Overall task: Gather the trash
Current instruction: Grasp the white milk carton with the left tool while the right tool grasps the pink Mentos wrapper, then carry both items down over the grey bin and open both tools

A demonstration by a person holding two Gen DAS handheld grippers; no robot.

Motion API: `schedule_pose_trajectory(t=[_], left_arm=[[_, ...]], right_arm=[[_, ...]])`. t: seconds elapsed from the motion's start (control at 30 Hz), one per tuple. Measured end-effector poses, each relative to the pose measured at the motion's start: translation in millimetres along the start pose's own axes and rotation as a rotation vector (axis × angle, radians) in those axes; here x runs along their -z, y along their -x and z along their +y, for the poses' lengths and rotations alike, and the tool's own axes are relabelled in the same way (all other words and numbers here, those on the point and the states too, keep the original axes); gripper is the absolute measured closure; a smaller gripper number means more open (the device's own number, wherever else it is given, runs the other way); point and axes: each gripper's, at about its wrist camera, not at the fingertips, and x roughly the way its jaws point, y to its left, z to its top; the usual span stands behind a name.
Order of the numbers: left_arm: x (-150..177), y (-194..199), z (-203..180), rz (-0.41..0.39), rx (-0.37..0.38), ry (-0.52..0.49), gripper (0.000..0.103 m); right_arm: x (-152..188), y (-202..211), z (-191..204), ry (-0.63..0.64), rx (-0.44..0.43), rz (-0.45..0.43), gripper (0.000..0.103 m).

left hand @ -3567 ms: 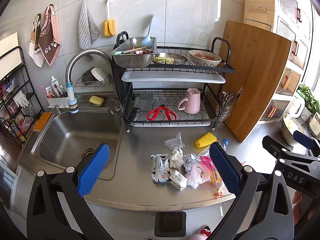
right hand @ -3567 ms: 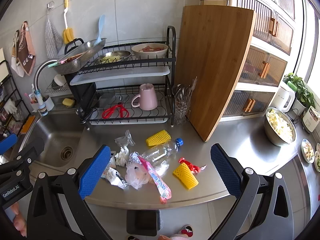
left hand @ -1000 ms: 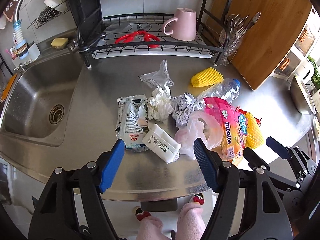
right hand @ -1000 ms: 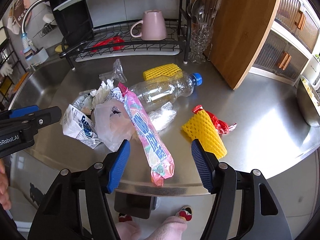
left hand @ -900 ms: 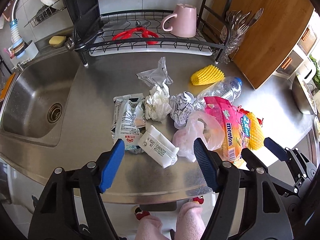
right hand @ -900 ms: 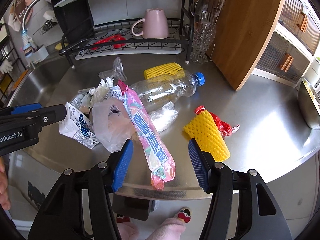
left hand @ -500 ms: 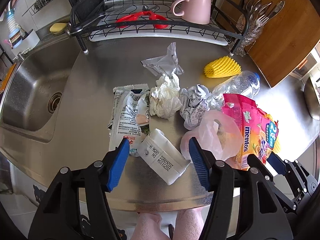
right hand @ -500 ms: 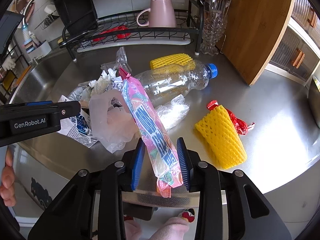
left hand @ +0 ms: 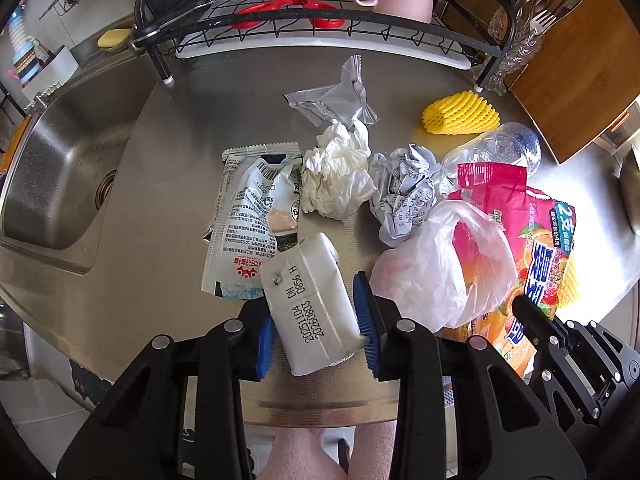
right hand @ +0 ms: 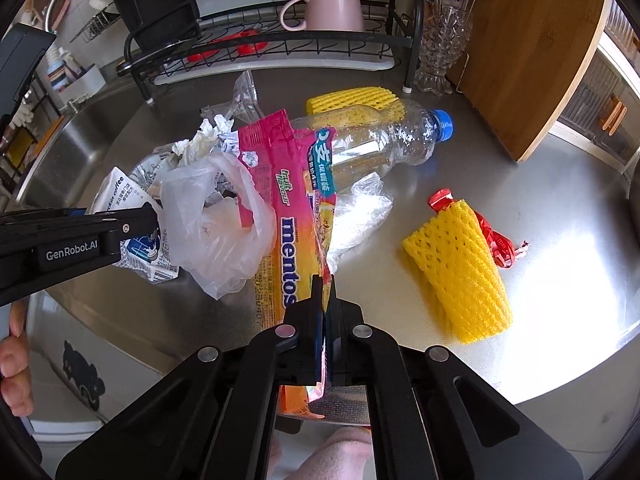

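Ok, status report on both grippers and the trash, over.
Left hand-held gripper shut on carton. Right hand-held gripper shut on Mentos wrapper. Bottle, plastic bag lie against the wrapper.

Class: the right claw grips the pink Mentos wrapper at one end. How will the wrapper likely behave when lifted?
The Mentos wrapper looks like thin film, so it will probably droop. It looks flat, so probably light. The right claw pinches one end only, so it may swing.

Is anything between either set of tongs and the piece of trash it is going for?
Nothing visible. The left tongs already bracket the white carton, pads at its sides. The right tongs are shut on the Mentos wrapper. No bin is in view.
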Motion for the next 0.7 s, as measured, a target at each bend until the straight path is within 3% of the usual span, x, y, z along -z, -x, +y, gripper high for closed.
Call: schedule_pose_trajectory(t=[0.1, 0.7], left_arm=[[-1, 5, 1, -0.012, -0.008, 0.005, 0.075], [15, 80, 14, -0.152, 0.000, -0.011, 0.075]], right_arm=[[-1, 4, -1, -0.003, 0.007, -0.019, 0.101], [-3, 67, 8, 0.003, 0.042, -0.160, 0.101]])
